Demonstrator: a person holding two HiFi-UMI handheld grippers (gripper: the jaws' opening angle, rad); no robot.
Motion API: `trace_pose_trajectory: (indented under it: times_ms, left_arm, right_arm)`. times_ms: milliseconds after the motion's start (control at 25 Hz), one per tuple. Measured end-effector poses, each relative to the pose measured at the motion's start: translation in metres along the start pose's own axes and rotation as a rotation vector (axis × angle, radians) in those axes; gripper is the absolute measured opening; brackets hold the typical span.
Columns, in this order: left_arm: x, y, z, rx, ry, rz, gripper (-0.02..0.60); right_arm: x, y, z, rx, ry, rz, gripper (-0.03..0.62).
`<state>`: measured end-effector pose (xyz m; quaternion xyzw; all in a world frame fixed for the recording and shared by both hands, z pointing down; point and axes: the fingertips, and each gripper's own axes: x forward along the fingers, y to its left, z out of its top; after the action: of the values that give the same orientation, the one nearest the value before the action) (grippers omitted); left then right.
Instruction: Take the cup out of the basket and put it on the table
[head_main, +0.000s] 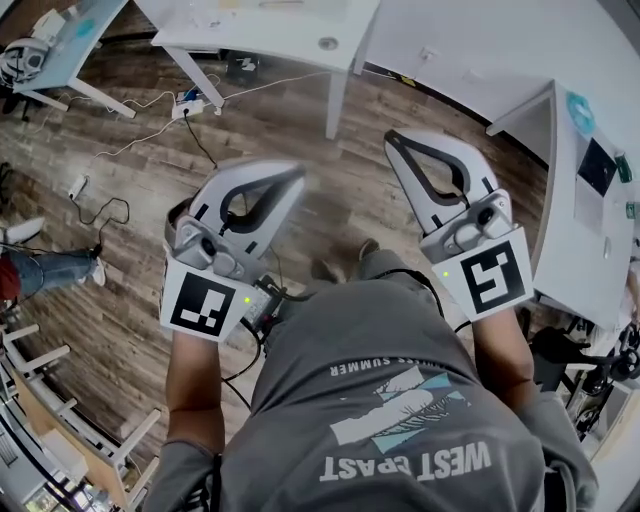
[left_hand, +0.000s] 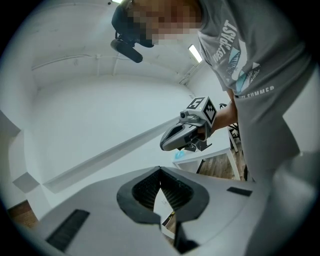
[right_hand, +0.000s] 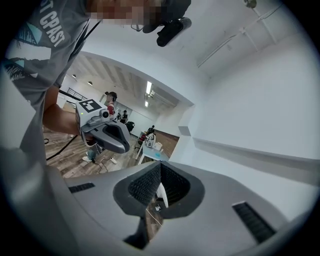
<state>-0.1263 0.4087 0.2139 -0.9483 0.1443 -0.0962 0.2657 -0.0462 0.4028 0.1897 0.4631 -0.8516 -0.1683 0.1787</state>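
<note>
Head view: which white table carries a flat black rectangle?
The white table at the right edge, beside the right gripper; the black rectangle lies on it, the others lack one.

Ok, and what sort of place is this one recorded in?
Likely an open office or lab workspace, not a home: white desks stand on a wood-plank floor, and a power strip with loose cables lies across it.

Your left gripper (head_main: 290, 180) is blurred at its tip in the head view, so the outline there is soft. The white table (head_main: 560, 220) to the right of your right gripper (head_main: 398, 142) is cut off by the picture's edge. In the right gripper view, the people (right_hand: 111, 99) beyond your left gripper are too small to make out.
</note>
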Motion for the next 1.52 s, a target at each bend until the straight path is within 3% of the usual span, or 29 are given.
trace_pose_trajectory:
  times_ms: [480,880,1240,1520]
  left_arm:
    - [0.04,0.031,-0.01,0.002,0.019,0.012,0.009]
    - [0.109,0.058,-0.023,-0.007,0.08,0.04,0.009]
    - [0.15,0.076,-0.035,-0.002,0.111,0.052,0.009]
    - [0.154,0.11,-0.066,0.063,0.162,0.031,0.009]
  right_arm:
    - [0.021,-0.048,-0.021,0.018,-0.004,-0.01,0.012]
    - [0.043,-0.109,-0.051,0.054,-0.047,0.051,0.012]
    - [0.061,-0.139,-0.077,-0.026,-0.021,0.099,0.012]
    - [0.099,-0.146,-0.087,-0.045,0.03,0.089,0.012]
